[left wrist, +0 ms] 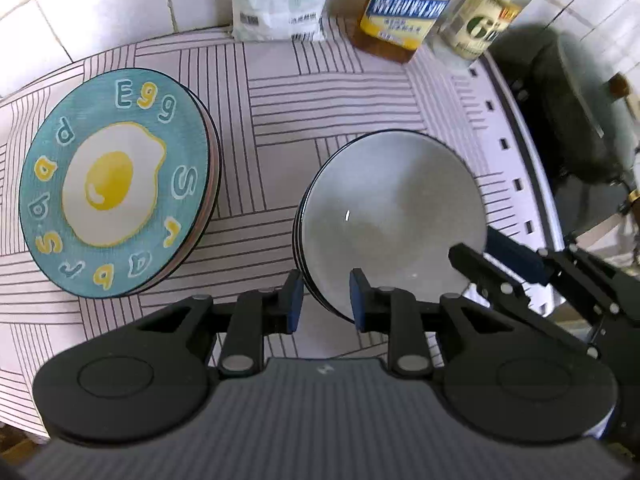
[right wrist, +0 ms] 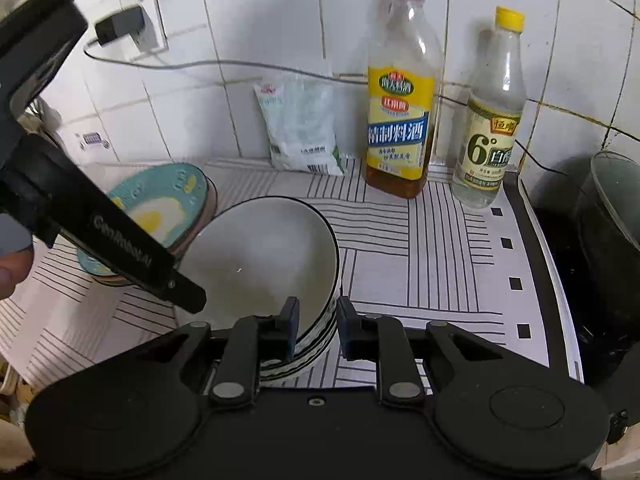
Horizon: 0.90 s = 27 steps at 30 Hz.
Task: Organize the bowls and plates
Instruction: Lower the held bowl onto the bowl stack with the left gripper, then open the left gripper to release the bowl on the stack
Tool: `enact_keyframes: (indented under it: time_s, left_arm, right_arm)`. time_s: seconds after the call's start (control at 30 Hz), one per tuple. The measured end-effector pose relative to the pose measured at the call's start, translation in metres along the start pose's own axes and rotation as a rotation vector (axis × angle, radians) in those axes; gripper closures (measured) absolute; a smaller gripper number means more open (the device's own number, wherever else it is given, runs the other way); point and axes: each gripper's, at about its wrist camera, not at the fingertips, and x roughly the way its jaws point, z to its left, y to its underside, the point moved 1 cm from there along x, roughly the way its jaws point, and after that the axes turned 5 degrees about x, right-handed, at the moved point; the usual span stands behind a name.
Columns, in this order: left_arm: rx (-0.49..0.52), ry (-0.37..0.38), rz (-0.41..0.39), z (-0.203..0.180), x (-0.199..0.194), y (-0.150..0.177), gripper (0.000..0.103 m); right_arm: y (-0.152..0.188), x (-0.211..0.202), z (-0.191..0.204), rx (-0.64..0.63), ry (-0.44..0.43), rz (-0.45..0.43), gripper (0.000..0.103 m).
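Both claws straddle the rim of the white bowl stack without clamping it. Left claw (left wrist: pixel 323 299) has its blue pads spread: one pad sits outside the near-left wall of the bowls (left wrist: pixel 394 220), the other just inside the rim, with a visible gap on the outer side. Right claw (right wrist: pixel 318 326) stands the same way on the opposite side, one pad inside the top bowl (right wrist: pixel 260 256) and the other outside the striped wall, jaws parted and not pressing. In the left view the right claw's fingertips reach in over the bowl's right rim.

The bowls are nested, several dark-edged rims showing one under another, and they rest on a striped cloth (left wrist: pixel 340 92) covering the table, toward its near right part. Just beside them to the left, apart from them, lies a stack of plates (left wrist: pixel 116 184); the top one is teal with a fried-egg picture and letters around the border.

Farther back, along the table's rear edge against the tiled wall (right wrist: pixel 280 20), lean a white plastic packet (right wrist: pixel 300 128), a yellow-labelled cooking wine bottle (right wrist: pixel 402 120) and a clear vinegar bottle (right wrist: pixel 492 128). Past the table's right edge sits a dark pot (right wrist: pixel 612 216).
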Motion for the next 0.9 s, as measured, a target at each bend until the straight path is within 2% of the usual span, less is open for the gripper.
enact_keyframes:
  time_s: [0.33, 0.43, 0.5, 0.63, 0.73, 0.8, 0.9]
  left_arm:
    - [-0.02, 0.063, -0.13, 0.007, -0.034, 0.032, 0.073]
    - [-0.024, 0.086, -0.158, 0.008, -0.039, 0.043, 0.073]
    - [-0.017, 0.061, -0.177, 0.005, -0.043, 0.052, 0.073]
    - [0.027, 0.049, -0.225, -0.002, -0.05, 0.066, 0.071]
    - [0.02, 0.071, -0.248, -0.001, -0.048, 0.074, 0.069]
    - [0.01, 0.076, -0.275, 0.002, -0.045, 0.078, 0.069]
    - [-0.096, 0.089, -0.317, 0.016, -0.043, 0.081, 0.062]
  right_arm:
    - [0.024, -0.041, -0.008, 0.002, -0.023, -0.054, 0.07]
    - [0.031, -0.051, -0.01, 0.0, -0.047, -0.074, 0.064]
    - [0.036, -0.057, -0.011, 0.003, -0.084, -0.109, 0.058]
    - [0.052, -0.062, -0.011, 0.004, -0.116, -0.156, 0.052]
    - [0.061, -0.058, -0.011, 0.0, -0.121, -0.151, 0.048]
    - [0.068, -0.052, -0.011, 0.004, -0.127, -0.14, 0.04]
    - [0.077, -0.036, -0.011, -0.001, -0.137, -0.078, 0.039]
